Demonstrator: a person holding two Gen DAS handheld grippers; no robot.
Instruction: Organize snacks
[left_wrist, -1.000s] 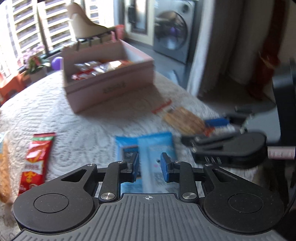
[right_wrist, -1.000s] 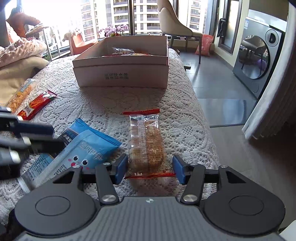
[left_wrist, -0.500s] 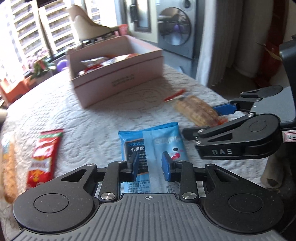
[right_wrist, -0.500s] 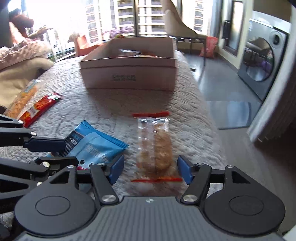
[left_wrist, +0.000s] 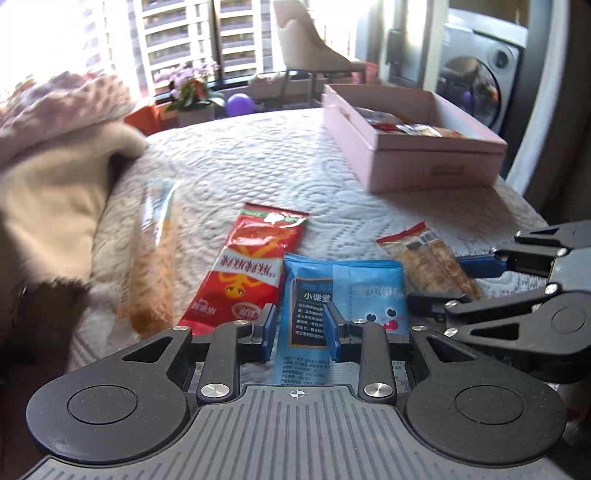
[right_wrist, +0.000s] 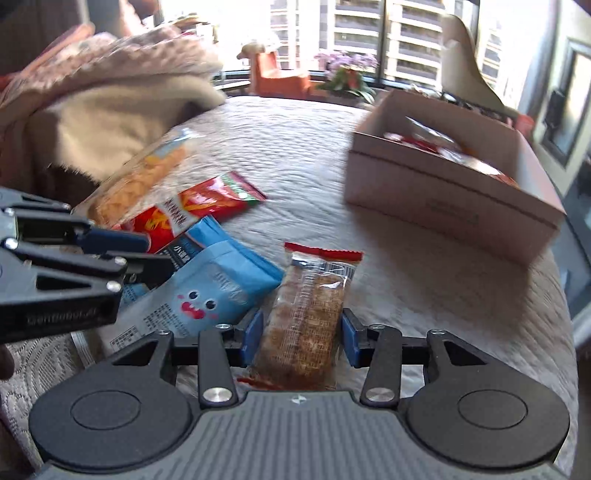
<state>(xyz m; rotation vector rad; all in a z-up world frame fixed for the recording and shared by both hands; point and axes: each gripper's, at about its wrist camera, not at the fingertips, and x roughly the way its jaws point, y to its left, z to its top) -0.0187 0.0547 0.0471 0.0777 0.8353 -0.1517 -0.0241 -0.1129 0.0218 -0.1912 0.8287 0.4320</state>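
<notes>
My left gripper (left_wrist: 299, 328) hangs over two overlapping blue snack packets (left_wrist: 306, 295). Its pads stand apart, and the left packet shows in the gap. My right gripper (right_wrist: 303, 336) straddles the near end of a clear cracker packet (right_wrist: 306, 314) with red ends. Its jaws are closing, with the pads close beside the packet's sides. In the right wrist view the left gripper (right_wrist: 155, 253) sits above the blue packets (right_wrist: 214, 291). A red packet (left_wrist: 251, 273) and a long orange packet (left_wrist: 155, 266) lie to the left. The pink box (left_wrist: 424, 173) holds several snacks.
Everything lies on a white textured bedspread (left_wrist: 258, 166). A pile of beige and pink blankets (left_wrist: 55, 166) rises at the left. The bed edge (right_wrist: 554, 332) drops off at the right, past the box (right_wrist: 443, 206). Windows, a chair and flowers stand beyond.
Both views have swung left, so the box now sits at the right. The right jaws widened, then narrowed around the cracker packet. The left gripper stays over the blue packets.
</notes>
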